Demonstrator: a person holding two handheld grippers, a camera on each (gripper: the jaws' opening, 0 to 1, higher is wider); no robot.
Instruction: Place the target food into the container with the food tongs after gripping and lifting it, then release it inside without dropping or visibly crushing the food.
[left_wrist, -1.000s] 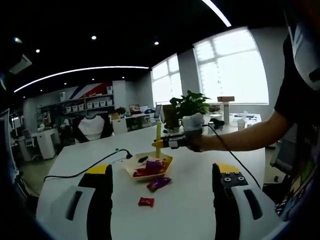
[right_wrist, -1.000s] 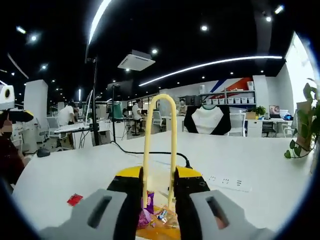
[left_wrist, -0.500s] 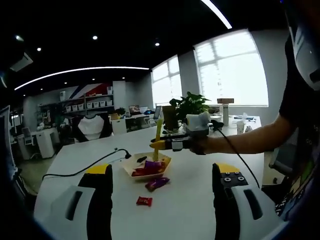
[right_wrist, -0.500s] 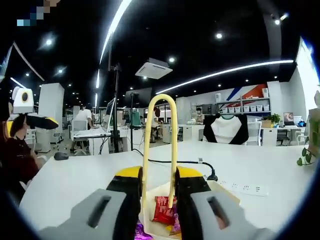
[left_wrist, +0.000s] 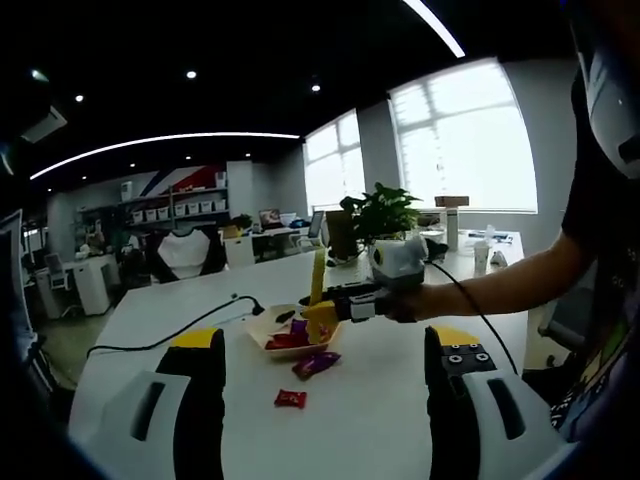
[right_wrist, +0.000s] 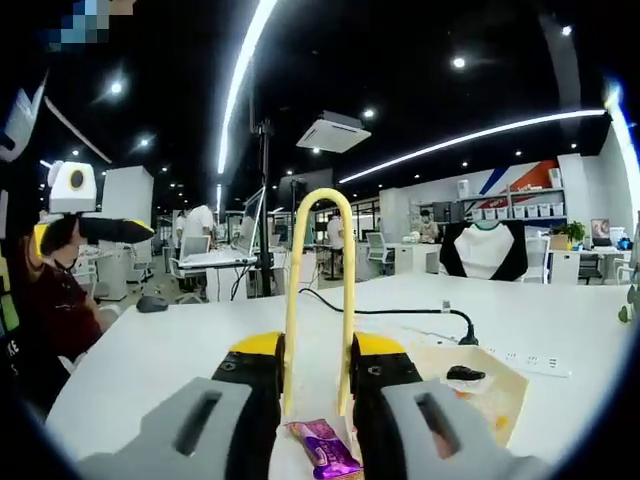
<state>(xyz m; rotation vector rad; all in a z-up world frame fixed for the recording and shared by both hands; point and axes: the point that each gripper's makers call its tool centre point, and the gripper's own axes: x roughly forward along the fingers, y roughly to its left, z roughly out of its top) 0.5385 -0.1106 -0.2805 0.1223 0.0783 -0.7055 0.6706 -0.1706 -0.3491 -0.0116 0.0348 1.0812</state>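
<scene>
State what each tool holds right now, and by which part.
The right tool grips the yellow tongs by their two arms, the looped end pointing forward. The left tool is open and holds nothing.

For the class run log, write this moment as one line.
right gripper: shut on yellow tongs | above purple candy | tray beside | left gripper: open

grey claw (left_wrist: 320, 400), yellow tips, black sleeve (left_wrist: 590, 190)
</scene>
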